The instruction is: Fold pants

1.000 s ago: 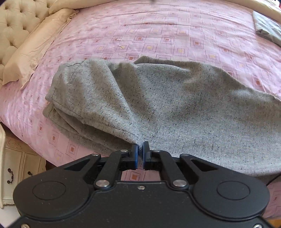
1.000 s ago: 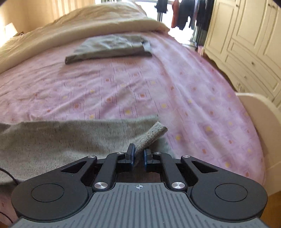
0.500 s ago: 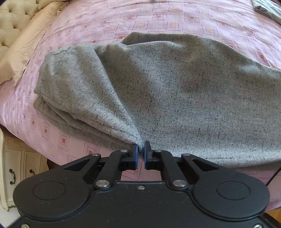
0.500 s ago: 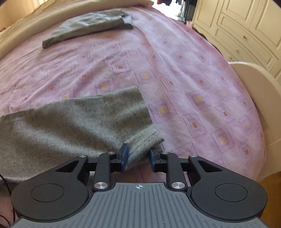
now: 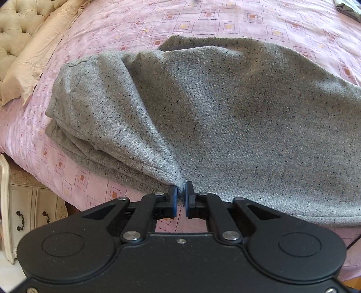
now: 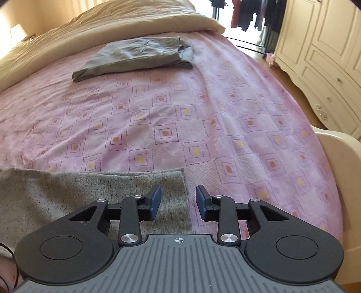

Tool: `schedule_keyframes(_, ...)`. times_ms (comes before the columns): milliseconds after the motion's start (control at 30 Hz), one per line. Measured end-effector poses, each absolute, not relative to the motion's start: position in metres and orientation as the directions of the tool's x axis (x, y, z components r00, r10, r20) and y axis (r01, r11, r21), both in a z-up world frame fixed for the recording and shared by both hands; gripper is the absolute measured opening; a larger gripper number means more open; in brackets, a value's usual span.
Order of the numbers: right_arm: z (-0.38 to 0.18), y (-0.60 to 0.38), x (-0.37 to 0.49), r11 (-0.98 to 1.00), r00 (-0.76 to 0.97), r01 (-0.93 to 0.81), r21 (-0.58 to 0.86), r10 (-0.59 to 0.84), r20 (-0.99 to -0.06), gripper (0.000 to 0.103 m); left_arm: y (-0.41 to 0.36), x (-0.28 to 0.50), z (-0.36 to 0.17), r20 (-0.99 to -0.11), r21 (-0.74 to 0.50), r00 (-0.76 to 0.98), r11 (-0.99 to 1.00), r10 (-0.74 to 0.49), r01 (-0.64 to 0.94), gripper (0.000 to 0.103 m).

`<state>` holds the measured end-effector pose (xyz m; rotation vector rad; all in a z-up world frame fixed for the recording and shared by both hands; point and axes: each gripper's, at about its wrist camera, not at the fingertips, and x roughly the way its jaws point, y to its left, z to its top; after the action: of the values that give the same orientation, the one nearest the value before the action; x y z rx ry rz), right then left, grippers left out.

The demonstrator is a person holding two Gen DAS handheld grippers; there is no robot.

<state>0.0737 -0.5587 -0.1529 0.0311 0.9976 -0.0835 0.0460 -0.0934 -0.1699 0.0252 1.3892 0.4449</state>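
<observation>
Left wrist view: my left gripper (image 5: 181, 191) has its jaws pinched on a bunched corner of the grey pants (image 5: 225, 117), which lie spread across the pink bedspread (image 5: 203, 20) near the bed's edge. Beyond them to the left I see a beige pillow (image 5: 33, 63) against a tufted headboard (image 5: 15, 24), and a cream nightstand (image 5: 29, 207) below the bed's edge. On the right wrist view, my right gripper (image 6: 178, 198) hangs over the pants' leg end (image 6: 167, 187), angled down; its jaws have just been opening and stand apart, nothing pressed between them. Farther up the bed lies another folded garment (image 6: 137, 56), then a beige duvet (image 6: 112, 24); a cream wardrobe (image 6: 320, 49) stands to the right.
</observation>
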Motion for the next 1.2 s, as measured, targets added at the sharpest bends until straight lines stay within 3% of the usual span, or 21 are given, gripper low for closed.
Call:
schedule_keyframes(333,-0.172,-0.566,0.099,0.998,0.493,0.007,0.059,0.047,-0.869,0.031,-0.095,0.049,-0.168,-0.936,0.299,0.09,0.902,0.341,-0.311,0.01)
schedule_keyframes(400,-0.172,-0.563,0.1,0.995,0.475,-0.03,0.093,0.096,-0.875,0.023,-0.096,0.05,-0.17,-0.935,0.305,0.085,0.903,0.344,-0.303,0.01)
schedule_keyframes(433,-0.172,-0.56,0.1,0.994,0.468,-0.051,0.094,0.107,-0.877,0.007,-0.096,0.05,-0.171,-0.935,0.307,0.083,0.903,0.345,-0.3,0.01)
schedule_keyframes(467,-0.17,-0.555,0.099,0.995,0.469,-0.063,0.073,0.094,-0.878,0.004,-0.096,0.05,-0.171,-0.935,0.308,0.081,0.903,0.346,-0.298,0.01)
schedule_keyframes(733,-0.147,-0.554,0.102,0.999,0.572,-0.023,-0.034,-0.014,-0.82,0.003,-0.099,0.047,-0.137,-0.909,0.264,0.216,0.894,0.355,-0.361,0.01)
schedule_keyframes(900,-0.185,-0.552,0.109,0.996,0.486,-0.003,-0.087,-0.075,-0.871,0.004,-0.095,0.048,-0.176,-0.934,0.307,0.085,0.899,0.348,-0.312,0.012)
schedule_keyframes(967,-0.186,-0.55,0.11,0.995,0.484,0.011,-0.096,-0.089,-0.871,0.004,-0.094,0.045,-0.18,-0.942,0.299,0.06,0.906,0.33,-0.299,0.019)
schedule_keyframes(1100,-0.173,-0.548,0.113,0.992,0.486,0.059,-0.108,-0.123,-0.865,0.012,-0.089,0.029,-0.171,-0.946,0.283,0.076,0.915,0.316,-0.288,0.022)
schedule_keyframes(1200,-0.158,-0.546,0.107,0.988,0.545,0.087,-0.129,-0.155,-0.824,0.012,-0.081,0.017,-0.155,-0.941,0.281,0.107,0.916,0.322,-0.288,0.033)
